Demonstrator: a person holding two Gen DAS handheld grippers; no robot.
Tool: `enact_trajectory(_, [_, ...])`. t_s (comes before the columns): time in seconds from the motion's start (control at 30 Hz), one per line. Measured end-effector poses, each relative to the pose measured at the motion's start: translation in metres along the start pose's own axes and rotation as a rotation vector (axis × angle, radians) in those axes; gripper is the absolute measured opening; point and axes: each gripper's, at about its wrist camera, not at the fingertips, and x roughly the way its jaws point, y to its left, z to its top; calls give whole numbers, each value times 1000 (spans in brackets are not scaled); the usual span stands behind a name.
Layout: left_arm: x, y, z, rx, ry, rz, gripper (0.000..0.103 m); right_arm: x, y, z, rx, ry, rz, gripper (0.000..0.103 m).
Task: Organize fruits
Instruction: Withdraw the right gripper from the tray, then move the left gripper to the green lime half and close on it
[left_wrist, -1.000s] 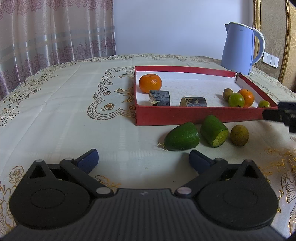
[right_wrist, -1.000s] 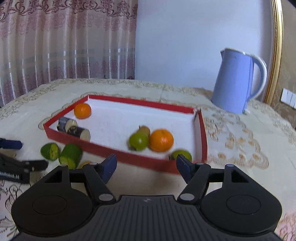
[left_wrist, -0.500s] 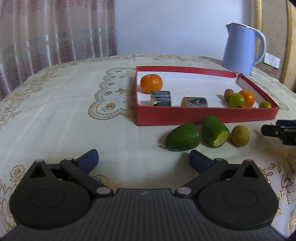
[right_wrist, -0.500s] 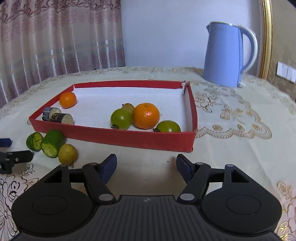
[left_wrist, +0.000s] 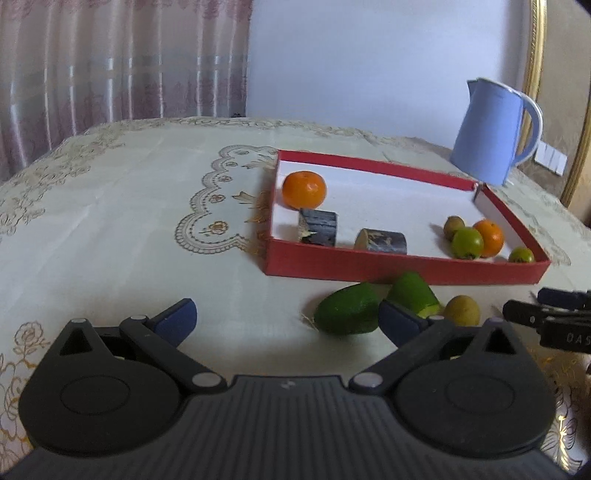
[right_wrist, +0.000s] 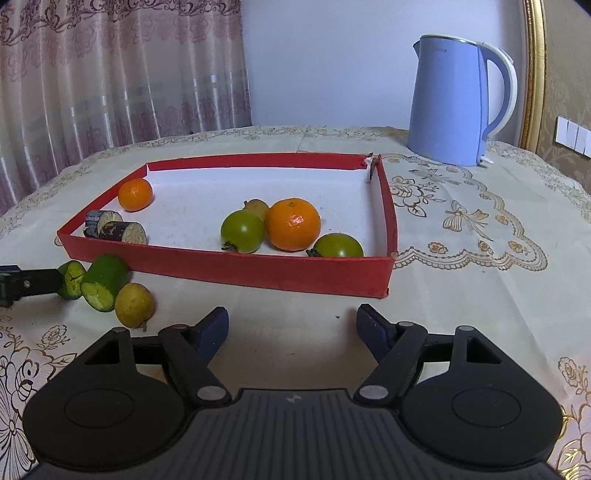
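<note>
Red cardboard tray (right_wrist: 229, 267) on a cream tablecloth (left_wrist: 110, 221) holds oranges and green fruits. Just outside its near wall lie two green cut pieces (right_wrist: 105, 282) and a yellowish fruit (right_wrist: 135, 304). Both grippers — left (left_wrist: 288, 319), right (right_wrist: 291, 326) — hover wide open, holding nothing.

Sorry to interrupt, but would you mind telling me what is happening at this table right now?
A person with a handheld gripper in each hand is sorting fruit into a red tray. Both the left gripper and the right gripper have their jaws open and hold nothing. Two oranges, green fruits and two dark cut stalk pieces already lie in the tray. Two green cut pieces and a yellowish fruit sit on the tablecloth in front of it, with the left gripper closest to them.
</note>
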Motion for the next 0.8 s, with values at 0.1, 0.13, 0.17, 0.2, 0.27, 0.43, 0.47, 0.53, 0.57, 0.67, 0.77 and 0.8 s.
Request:
enact_trajectory(0.1, [3, -9, 1, 22, 5, 16, 103, 1, 2, 0, -9, 3, -6, 77])
enact_trajectory(0.13, [5, -12, 1, 37, 6, 24, 103, 1, 1, 0, -11, 3, -7, 77])
enact_trajectory(0.17, [8, -15, 1, 52, 6, 27, 103, 0, 0, 0, -9, 3, -6, 77])
enact_trajectory(0.2, [11, -17, 1, 62, 10, 34, 103, 0, 0, 0, -7, 2, -4, 77])
enact_trajectory(0.27, [14, -20, 0, 78, 11, 42, 103, 1, -1, 0, -3, 1, -1, 77])
enact_trajectory(0.43, [23, -18, 1, 82, 27, 41, 92, 1, -1, 0, -4, 1, -2, 77])
enact_trajectory(0.47, [24, -18, 0, 90, 28, 43, 91, 1, -1, 0, -4, 1, -2, 77])
enact_trajectory(0.53, [21, -18, 0, 100, 20, 31, 83, 1, -1, 0, -5, 1, -2, 77])
enact_trajectory(0.57, [20, -19, -1, 103, 16, 27, 77, 1, -1, 0, -5, 1, -2, 77])
enact_trajectory(0.67, [17, -20, -2, 104, 8, 0, 56, 1, -1, 0, -5, 1, -2, 77])
enact_trajectory(0.77, [15, -22, -3, 104, 3, -21, 45, 1, -1, 0, -5, 1, -2, 77])
enact_trajectory(0.8, [14, -24, -3, 113, 0, -26, 42, 1, -1, 0, -5, 1, -3, 77])
